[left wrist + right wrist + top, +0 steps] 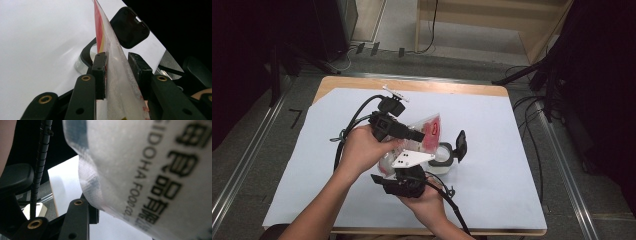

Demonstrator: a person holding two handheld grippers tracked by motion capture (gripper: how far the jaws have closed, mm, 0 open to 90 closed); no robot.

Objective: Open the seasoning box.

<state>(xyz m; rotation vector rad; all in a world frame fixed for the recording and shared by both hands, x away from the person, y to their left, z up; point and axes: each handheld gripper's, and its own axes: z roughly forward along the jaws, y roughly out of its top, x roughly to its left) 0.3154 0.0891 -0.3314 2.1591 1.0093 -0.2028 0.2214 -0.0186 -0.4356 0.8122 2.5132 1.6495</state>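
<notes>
A: Left tool (117, 75) — jaws clamped on the plastic bag (117, 82). Both pads pressed against the film, one on each face, bag edge running up between them. Red and yellow print showed on the bag above the pads.

B: And the right tool (404, 175)?

A: Held in the near hand, just below the left tool (412, 134) in the high view. The bag (150, 177) lay across its jaws, black lettering close to the camera. One jaw showed at the bag's lower edge; the other was hidden, so I couldn't tell whether it gripped.

B: Where did the bag sit?

A: Lifted off the worktop (492, 150), between the two tools, the bag (429, 131) tilted over a clear container (443, 159). That container stood just beyond the left tool, its black flip lid (460, 145) standing open.
</notes>
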